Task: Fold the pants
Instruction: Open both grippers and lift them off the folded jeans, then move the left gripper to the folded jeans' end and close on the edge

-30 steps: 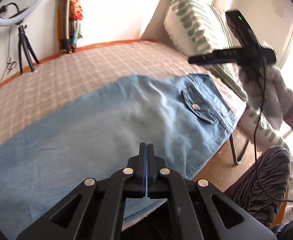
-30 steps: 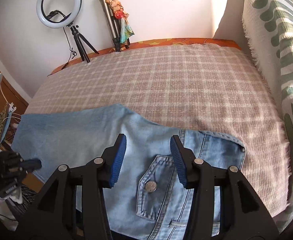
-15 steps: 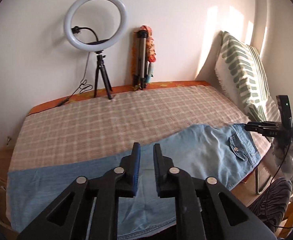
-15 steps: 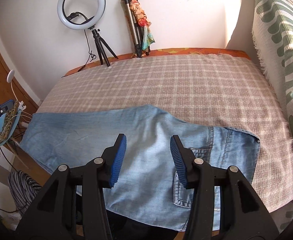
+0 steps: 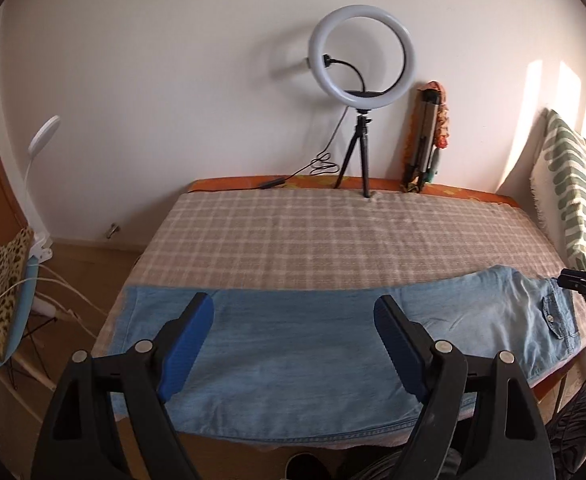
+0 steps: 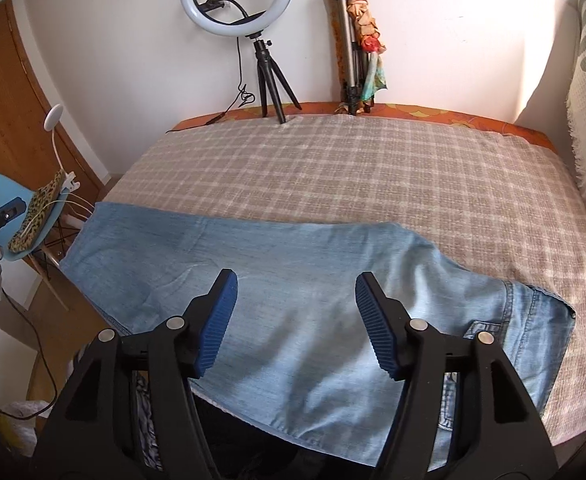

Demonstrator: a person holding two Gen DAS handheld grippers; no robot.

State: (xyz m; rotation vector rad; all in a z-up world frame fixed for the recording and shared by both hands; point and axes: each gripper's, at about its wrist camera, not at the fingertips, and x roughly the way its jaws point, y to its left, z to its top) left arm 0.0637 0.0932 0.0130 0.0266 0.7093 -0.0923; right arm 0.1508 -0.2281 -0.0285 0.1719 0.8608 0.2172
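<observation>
The pants (image 5: pixel 293 352) are lying flat along the near edge of the bed (image 5: pixel 353 240), on the checked cover, already doubled lengthwise w/ one leg over the other by the look of it. Waist end w/ the buttoned back pocket (image 5: pixel 559 316) is sitting at the right of the left wrist view, hem end at the left near the bed corner. Near side is running right along the mattress edge.

The left hand-held gripper (image 5: pixel 293 344) is hovering above the leg section, jaws standing wide apart after just opening, nothing between them. The right hand-held gripper (image 6: pixel 295 320) is hanging over the thigh area nearer the waist, jaws also apart and just widened, no cloth pinched.

Handling, as a guess: light-wash denim, so soft and floppy but w/ some body, heavier than a shirt; it is probably going to sag between two grip points and drag on the textured cover rather than slide. Not fragile, not slippery. Best hold is likely at the hem (image 6: pixel 81 240), pinching both layers together at each corner, since the stitched edge is giving the pads something thick to bite. Then carrying hem to waistband (image 6: pixel 553 300) for the crosswise fold. Main risk: grabbing only the top layer, so the layers are separating and the fold is coming out skewed.
</observation>
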